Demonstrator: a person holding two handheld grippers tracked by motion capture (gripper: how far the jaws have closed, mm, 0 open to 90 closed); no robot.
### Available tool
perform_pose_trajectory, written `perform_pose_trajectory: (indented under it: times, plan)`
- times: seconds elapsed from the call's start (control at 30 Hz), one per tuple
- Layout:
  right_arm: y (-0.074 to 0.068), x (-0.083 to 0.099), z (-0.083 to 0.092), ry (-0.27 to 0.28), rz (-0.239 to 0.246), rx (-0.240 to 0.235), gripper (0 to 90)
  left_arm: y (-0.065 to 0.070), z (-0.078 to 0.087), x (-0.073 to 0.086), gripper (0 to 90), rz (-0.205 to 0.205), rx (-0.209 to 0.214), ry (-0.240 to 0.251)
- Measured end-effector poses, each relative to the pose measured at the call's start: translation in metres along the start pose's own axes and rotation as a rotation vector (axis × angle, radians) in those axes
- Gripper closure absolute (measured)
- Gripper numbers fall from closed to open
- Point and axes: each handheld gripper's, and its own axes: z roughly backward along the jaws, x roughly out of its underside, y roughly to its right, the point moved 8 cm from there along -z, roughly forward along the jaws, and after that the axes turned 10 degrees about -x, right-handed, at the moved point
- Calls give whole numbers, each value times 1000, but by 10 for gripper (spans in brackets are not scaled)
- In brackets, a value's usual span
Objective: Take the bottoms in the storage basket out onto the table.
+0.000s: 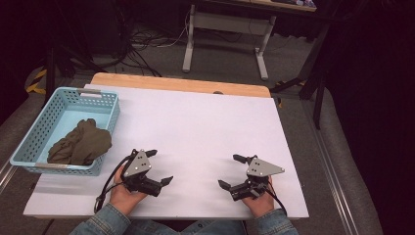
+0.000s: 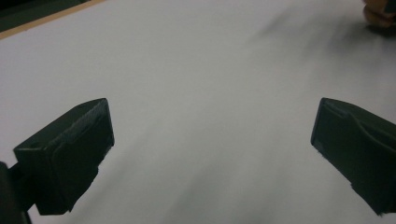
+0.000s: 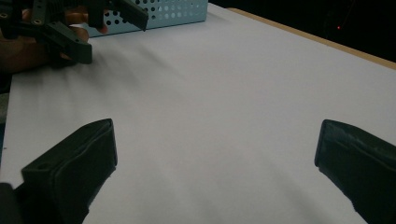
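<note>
The white table (image 1: pixel 195 132) is the biggest thing here, a pale sheet covering a wooden top whose bare strip shows along the far edge; every place below is given relative to it. Beyond its far edge stand the legs of one grey desk frame (image 1: pixel 225 41) on the floor, among loose cables.

One light blue perforated basket (image 1: pixel 105 115) sits on the table's left edge, its long axis running from the near side toward the far side. Inside it lies one crumpled olive-green cloth (image 1: pixel 80 143), bunched toward the basket's near end and leaning over the right wall; its longer side runs roughly along the basket. It is the thing nearest the grippers, just left of the left one and not touching it.

Two grippers rest low over the table's near edge, one in each hand, well apart from each other with bare white surface between them. The left gripper (image 1: pixel 159 167) lies near the basket's near right corner, its jaws spread wide and pointing right, toward the table's middle; its own view shows nothing between them. The right gripper (image 1: pixel 232 171) sits toward the near right, its jaws likewise spread wide and empty, pointing left across the table. In the right gripper view the left gripper (image 3: pixel 114 32) appears in front of the basket (image 3: pixel 177 9).

Nothing stands between either gripper and the basket.
</note>
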Motion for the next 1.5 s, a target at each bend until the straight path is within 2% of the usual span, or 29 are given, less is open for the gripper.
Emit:
perform_pose_trajectory:
  times: [0.03,0.1,0.27,0.37,0.43,0.67,0.8,0.93,1.1,1.13,1.23,1.43,1.5]
  plan:
    - [0,0,0,2,-2,1,0,-1,-1,1,5,-6,-11,-14]
    - [1,0,1,5,-7,2,0,-3,-1,1,10,16,-1,-22]
    - [1,0,1,9,-10,4,0,-5,2,-2,10,3,-7,-25]
    - [1,0,0,6,-16,-9,0,-6,9,-10,16,41,35,-14]
    - [1,0,-1,5,-15,-11,0,-8,14,-15,25,44,40,-2]
    - [1,0,-1,4,-17,-10,0,-13,25,-23,28,44,40,17]
    - [1,0,-2,3,-17,-14,0,-15,30,-27,28,31,33,21]
    - [0,0,-2,7,-21,-32,0,-15,36,-29,35,-12,18,17]
    - [-1,0,-3,5,-22,-37,0,-16,41,-33,47,-8,29,26]
    - [-1,1,-3,5,-22,-38,0,-16,43,-35,78,-8,33,30]
    - [-1,1,-3,4,-24,-44,0,-16,47,-38,99,3,57,49]
    - [-2,2,-5,-6,-22,-54,0,-17,53,-43,98,12,59,52]
    - [-2,2,-5,-4,-23,-55,0,-17,55,-44,103,12,59,35]
